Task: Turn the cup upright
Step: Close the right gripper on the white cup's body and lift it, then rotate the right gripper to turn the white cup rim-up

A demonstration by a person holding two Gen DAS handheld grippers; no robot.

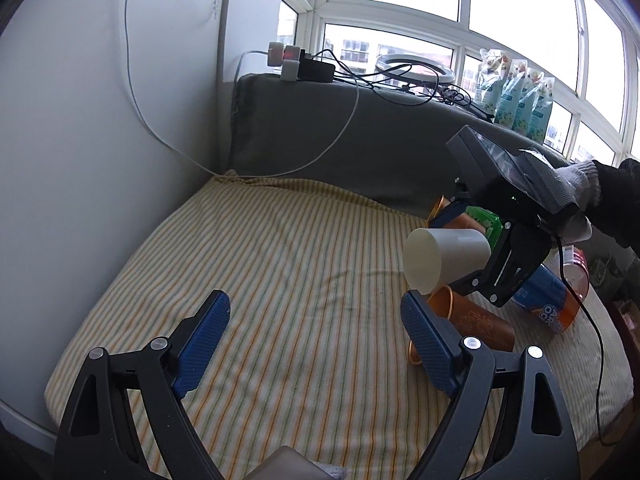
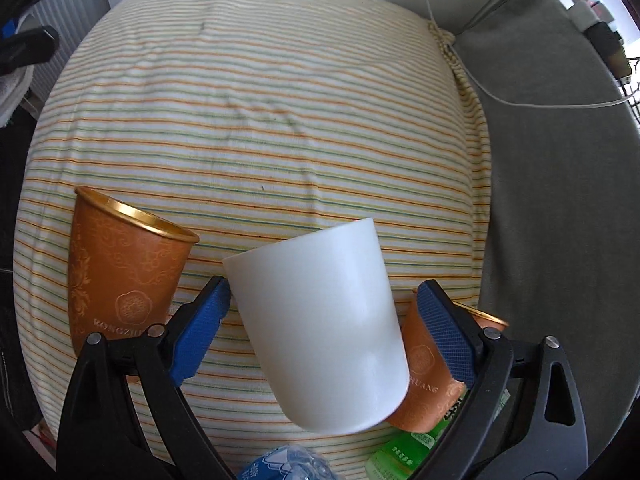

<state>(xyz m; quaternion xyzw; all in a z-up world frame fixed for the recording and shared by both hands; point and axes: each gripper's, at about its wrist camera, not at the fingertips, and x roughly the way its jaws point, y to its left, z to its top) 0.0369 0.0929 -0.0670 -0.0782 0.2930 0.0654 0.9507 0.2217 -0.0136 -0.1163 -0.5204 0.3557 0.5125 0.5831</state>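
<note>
The striped cushion point(image 2: 256, 112) fills most of both views, with the grey bolster point(image 1: 360, 136) behind it under the window. Above the cushion's right part the white cup point(image 2: 320, 320) is held clear of the fabric, lying roughly on its side in the left wrist view with its flat base turned toward the left tongs. The right tongs point(image 2: 324, 312) straddle its wall, pads against or very near both sides, so they appear to be closed on it. The cup looks stiff, smooth and light, likely slippery; a grip across the mid-wall suits the turn. Orange paper cups point(image 2: 124, 280) sit close beside it. The left tongs point(image 1: 316, 336) hang wide open and empty over the cushion.
</note>
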